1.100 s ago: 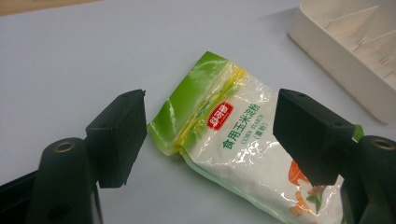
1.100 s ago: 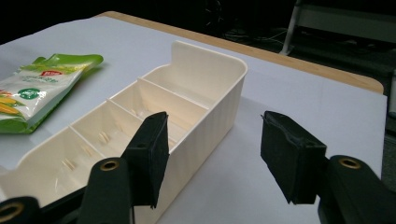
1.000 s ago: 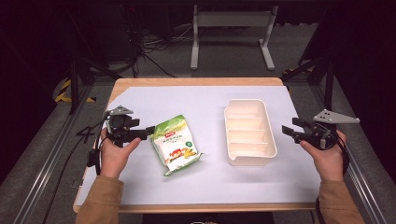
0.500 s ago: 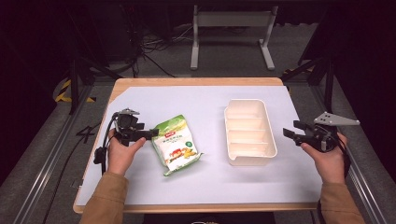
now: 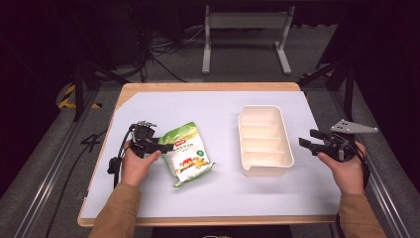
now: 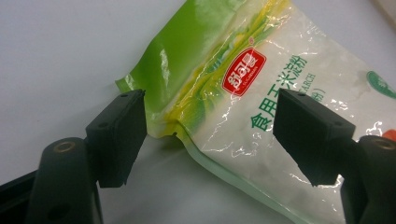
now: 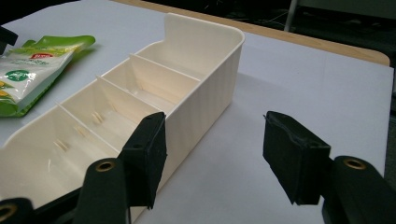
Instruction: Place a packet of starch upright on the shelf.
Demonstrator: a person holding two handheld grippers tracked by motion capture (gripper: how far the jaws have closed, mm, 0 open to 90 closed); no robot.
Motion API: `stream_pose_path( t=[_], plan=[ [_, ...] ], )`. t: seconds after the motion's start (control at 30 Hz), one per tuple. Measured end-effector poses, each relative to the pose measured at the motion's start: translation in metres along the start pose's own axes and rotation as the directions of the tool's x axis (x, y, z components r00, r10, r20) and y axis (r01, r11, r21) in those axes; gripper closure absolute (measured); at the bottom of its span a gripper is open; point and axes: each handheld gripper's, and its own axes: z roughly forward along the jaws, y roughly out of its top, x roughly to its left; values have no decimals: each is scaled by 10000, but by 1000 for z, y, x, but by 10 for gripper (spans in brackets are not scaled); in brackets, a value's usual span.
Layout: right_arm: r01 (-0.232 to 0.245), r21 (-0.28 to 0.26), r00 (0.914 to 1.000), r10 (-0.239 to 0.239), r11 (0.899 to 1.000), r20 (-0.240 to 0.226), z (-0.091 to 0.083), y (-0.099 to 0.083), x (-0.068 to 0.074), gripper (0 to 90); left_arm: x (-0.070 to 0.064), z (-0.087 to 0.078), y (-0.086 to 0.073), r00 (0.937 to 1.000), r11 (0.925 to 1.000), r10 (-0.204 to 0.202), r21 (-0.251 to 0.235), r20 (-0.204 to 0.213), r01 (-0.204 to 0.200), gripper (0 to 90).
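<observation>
While the left hand (image 5: 134, 166) lay low on the worktop (image 5: 218, 106), its left tongs (image 6: 210, 135) stood apart, flanking the near corner of the one glossy green-and-white pouch (image 6: 261, 88), which lay flat at the worktop's left half. The right tongs (image 7: 212, 158), likewise apart, hovered just beside the single cream plastic tray (image 7: 205, 60), a ribbed-walled oblong split by three dividers into four compartments, at the right half.
</observation>
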Motion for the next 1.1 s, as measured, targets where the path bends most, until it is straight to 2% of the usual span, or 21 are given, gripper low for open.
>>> stream_pose_path(
  t=[0.23, 0.33, 0.4, 0.47, 0.53, 0.67, 0.8, 0.87, 1.1],
  plan=[
    [-6, 80, 10000, 6, 10000, -44, 2, -1, 0, 395, -1, 7, -1, 9998, 9998, -15, 211, -176, 19, 263],
    [-19, 100, 10000, 19, 9999, -50, 3, -1, 1, 394, -2, 7, -1, 9999, 9998, -4, 208, -108, 6, 265],
    [-31, 124, 10000, 31, 9999, -52, 3, -1, 1, 393, -3, 9, -2, 10000, 9998, -47, 177, 86, 46, 290],
    [-21, 136, 10000, 22, 9999, -80, 4, -1, 1, 392, -5, 10, -2, 10000, 9999, -18, 149, 58, 17, 300],
    [-40, 130, 9999, 42, 9999, -91, 4, -2, 1, 389, -4, 10, -2, 9997, 9997, -141, 180, 196, 138, 320],
    [-71, 137, 9999, 72, 9999, -118, 5, -2, 1, 388, -1, 10, -5, 9977, 9988, -463, 147, 492, 456, 430],
    [-69, 185, 9999, 71, 9998, -130, 6, -2, 2, 387, -3, 10, -6, 9984, 9984, -557, 138, 95, 556, 579],
    [-65, 184, 9999, 67, 9998, -128, 7, -1, 2, 387, -5, 10, -6, 9991, 9989, -412, 224, -20, 412, 658],
    [-51, 143, 9999, 53, 9999, -135, 6, -1, 3, 390, -10, 11, -7, 9991, 9997, -223, 80, -351, 226, 844]
  ],
)
